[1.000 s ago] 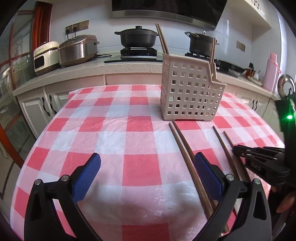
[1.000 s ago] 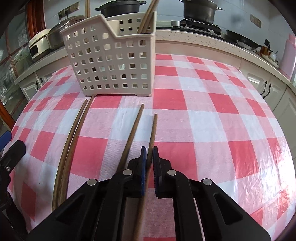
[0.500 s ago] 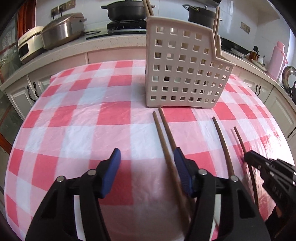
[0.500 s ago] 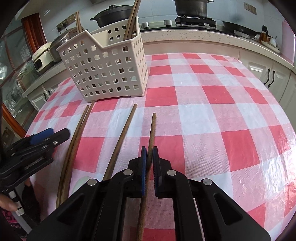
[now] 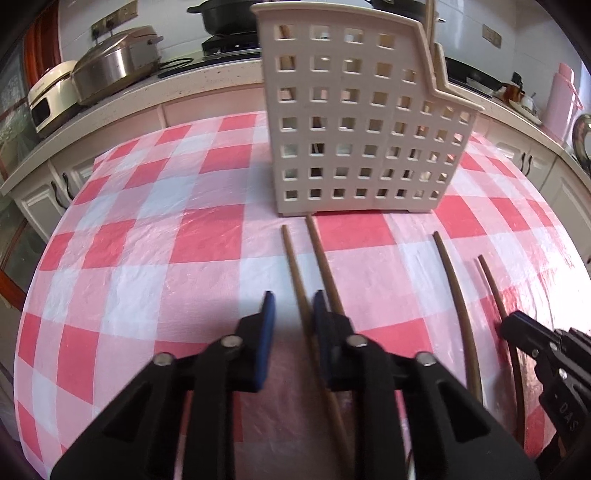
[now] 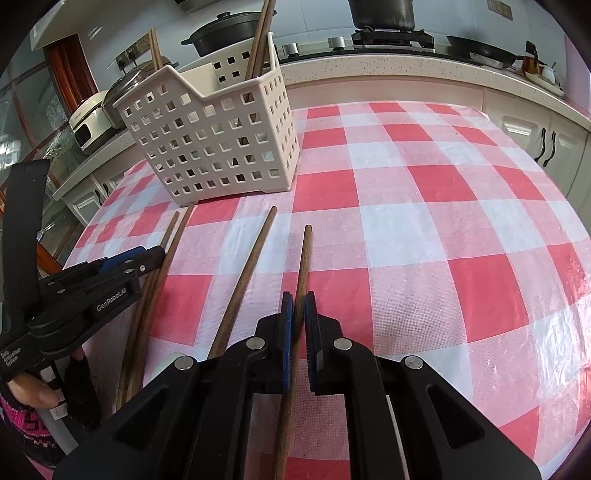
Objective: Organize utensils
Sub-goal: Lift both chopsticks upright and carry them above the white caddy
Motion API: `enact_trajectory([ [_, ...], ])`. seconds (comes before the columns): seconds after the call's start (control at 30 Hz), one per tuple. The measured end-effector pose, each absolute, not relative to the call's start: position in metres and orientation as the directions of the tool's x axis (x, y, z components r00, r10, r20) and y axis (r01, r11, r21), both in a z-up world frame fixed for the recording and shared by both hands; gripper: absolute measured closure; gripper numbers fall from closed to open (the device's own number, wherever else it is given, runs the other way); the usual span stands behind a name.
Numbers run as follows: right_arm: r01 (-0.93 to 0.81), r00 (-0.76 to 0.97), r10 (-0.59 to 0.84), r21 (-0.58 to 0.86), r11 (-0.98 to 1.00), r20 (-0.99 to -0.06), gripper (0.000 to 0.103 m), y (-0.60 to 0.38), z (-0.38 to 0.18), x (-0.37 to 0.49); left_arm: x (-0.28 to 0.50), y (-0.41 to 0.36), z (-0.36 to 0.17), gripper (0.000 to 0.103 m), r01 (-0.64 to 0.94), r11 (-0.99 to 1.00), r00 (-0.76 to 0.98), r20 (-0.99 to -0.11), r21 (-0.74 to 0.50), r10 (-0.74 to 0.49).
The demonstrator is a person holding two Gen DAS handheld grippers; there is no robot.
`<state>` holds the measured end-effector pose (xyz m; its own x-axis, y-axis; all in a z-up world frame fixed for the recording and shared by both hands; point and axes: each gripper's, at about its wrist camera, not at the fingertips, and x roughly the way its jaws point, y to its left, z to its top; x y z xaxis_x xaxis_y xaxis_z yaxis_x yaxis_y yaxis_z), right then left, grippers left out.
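Observation:
Four brown chopsticks lie on the red-and-white checked tablecloth in front of a white perforated basket (image 5: 362, 122) (image 6: 221, 147), which holds more chopsticks (image 6: 260, 37). My left gripper (image 5: 293, 315) (image 6: 147, 258) is low over the left pair. Its jaws are closing with one chopstick (image 5: 293, 266) between them, and a gap still shows beside the left pad (image 5: 267, 321). The pair's other chopstick (image 5: 325, 258) passes outside the right finger. My right gripper (image 6: 300, 306) (image 5: 517, 328) is shut on the rightmost chopstick (image 6: 304, 258). A third chopstick (image 6: 251, 258) (image 5: 454, 288) lies loose between the two grippers.
Behind the table runs a counter with two rice cookers (image 5: 110, 62), black pots (image 6: 229, 33) on a stove and a pink flask (image 5: 561, 99). White cabinets (image 6: 546, 144) stand below it. The cloth drops off at the table's near and side edges.
My left gripper has moved forward toward the basket and lower, and its jaws have narrowed from wide open around one chopstick. The right gripper has stayed shut on its chopstick.

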<state>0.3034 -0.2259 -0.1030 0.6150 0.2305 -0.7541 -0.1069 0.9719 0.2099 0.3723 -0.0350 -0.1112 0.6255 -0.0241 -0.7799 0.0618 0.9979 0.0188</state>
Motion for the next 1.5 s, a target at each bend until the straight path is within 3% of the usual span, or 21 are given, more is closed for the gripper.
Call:
enact_trajectory([
  [0.27, -0.100, 0.618, 0.216, 0.197, 0.975, -0.756, 0.095, -0.225, -0.103, 0.303, 0.365, -0.024, -0.110, 0.097, 0.071, 0.997, 0.631, -0.773, -0.025, -0.064],
  [0.53, -0.098, 0.651, 0.210, 0.193, 0.976, -0.730, 0.095, -0.225, -0.091, 0.295, 0.334, -0.008, -0.081, 0.097, 0.076, 0.995, 0.702, -0.705, -0.066, -0.100],
  [0.9, -0.140, 0.734, 0.223, 0.178, 0.974, -0.641, 0.096, -0.214, -0.040, 0.262, 0.287, 0.012, -0.035, 0.097, 0.082, 0.990, 0.782, -0.608, -0.117, -0.137],
  [1.5, -0.223, 0.828, 0.250, 0.114, 0.968, -0.502, 0.096, -0.189, 0.015, 0.202, 0.199, 0.002, 0.011, 0.097, 0.137, 0.988, 0.890, -0.428, -0.076, -0.156],
])
